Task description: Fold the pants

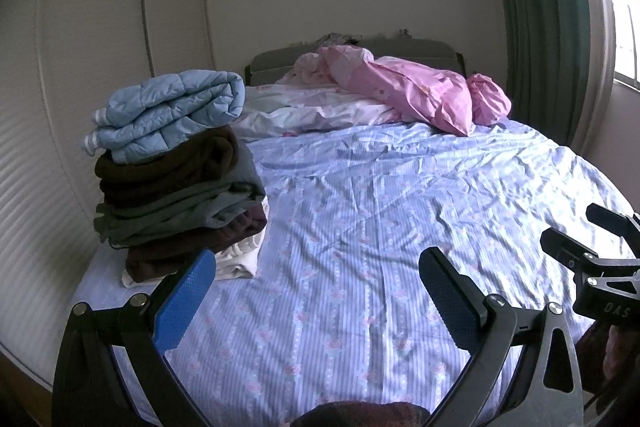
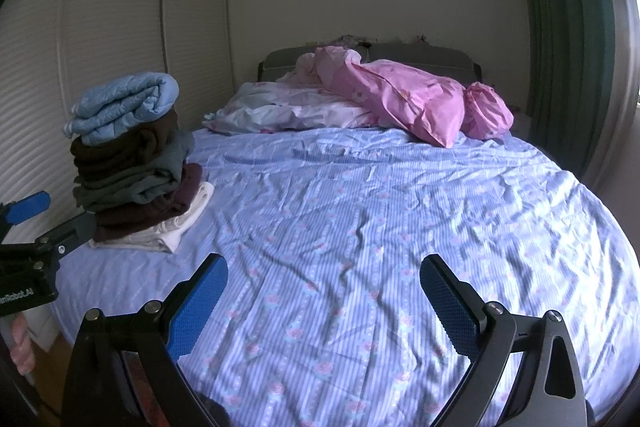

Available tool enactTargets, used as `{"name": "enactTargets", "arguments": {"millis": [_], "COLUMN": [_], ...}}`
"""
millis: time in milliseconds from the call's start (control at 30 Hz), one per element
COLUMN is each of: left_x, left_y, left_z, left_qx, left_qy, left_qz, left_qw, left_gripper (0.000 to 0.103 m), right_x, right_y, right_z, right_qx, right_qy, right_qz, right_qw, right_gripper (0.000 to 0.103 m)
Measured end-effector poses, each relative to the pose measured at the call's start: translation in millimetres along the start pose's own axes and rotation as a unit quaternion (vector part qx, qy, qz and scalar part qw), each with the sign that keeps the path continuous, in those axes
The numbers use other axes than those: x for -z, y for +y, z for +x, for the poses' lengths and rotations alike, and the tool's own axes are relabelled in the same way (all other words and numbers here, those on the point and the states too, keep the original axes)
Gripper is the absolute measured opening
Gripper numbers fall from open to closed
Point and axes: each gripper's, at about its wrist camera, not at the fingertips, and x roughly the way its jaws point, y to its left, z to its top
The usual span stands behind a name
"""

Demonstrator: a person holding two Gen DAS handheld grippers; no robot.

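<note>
Both tools are spread wide, the left tool (image 1: 316,273) and the right tool (image 2: 322,279), holding nothing; a pile of folded clothes (image 1: 176,187) sits on the bed (image 1: 380,207), ahead and left of them. The left tool reads "enRobot.AI".

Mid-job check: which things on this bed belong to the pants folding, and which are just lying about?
Job:
- stack of folded clothes
- left hand-held gripper, open
- right hand-held gripper, open
- bed sheet

Lying about:
- pink pillow
- white bedding
- green curtain
</note>
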Motion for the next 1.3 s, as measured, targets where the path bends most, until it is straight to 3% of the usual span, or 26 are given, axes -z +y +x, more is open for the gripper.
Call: {"name": "enactTargets", "arguments": {"millis": [1300], "left_x": [13.5], "left_y": [-1.1], "left_z": [9.5], "left_qx": [-0.012], "left_qy": [0.028], "left_qz": [-0.02], "left_qw": [0.9993], "left_gripper": [0.103], "right_x": [8.8], "right_y": [10.5], "right_z": [9.4], "right_qx": [-0.005], "right_qy": [0.018], "right_qz": [-0.001], "right_qw": [1.0], "right_gripper": [0.098]}}
